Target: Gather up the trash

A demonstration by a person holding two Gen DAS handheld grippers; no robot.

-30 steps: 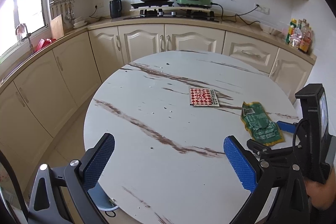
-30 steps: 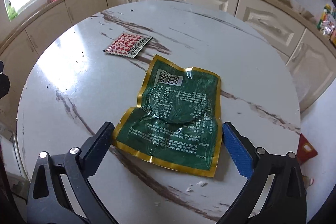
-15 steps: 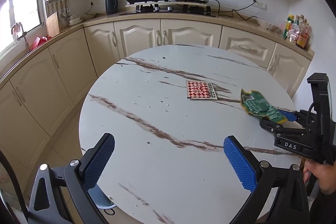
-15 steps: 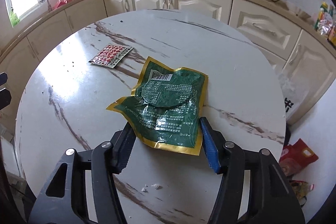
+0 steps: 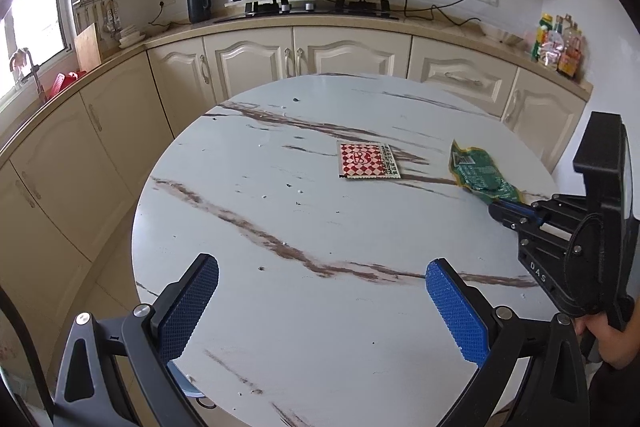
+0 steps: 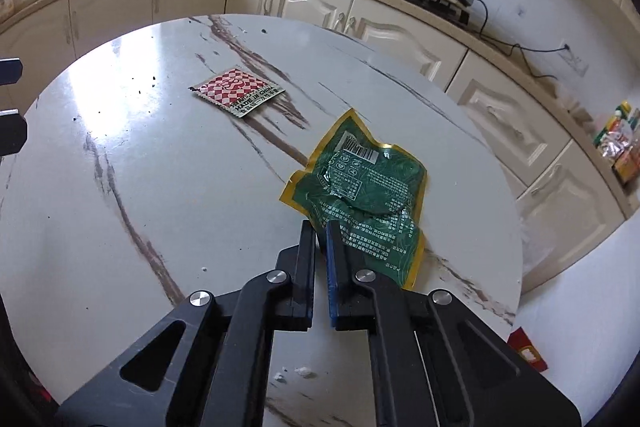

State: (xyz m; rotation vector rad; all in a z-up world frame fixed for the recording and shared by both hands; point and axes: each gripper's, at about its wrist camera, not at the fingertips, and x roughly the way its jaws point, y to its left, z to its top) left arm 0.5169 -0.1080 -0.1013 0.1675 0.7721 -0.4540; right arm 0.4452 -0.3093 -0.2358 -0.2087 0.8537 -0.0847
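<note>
The right gripper (image 6: 320, 227) is pinching the green foil wrapper (image 6: 368, 187) near the table (image 5: 320, 307) edge; the left gripper (image 5: 320, 301) is gaping empty, and the checkered sachet (image 5: 368, 159) is awaiting collection mid-table.

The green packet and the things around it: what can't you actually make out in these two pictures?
- Green packet: its near edge, right wrist view, hidden between the jaws of the right hand-held gripper.
- Green packet's small print: too small to read in either view.
- Red item on the floor, right wrist view: partly hidden by the table edge.
- Bottles on the counter, left wrist view: labels too small.
</note>
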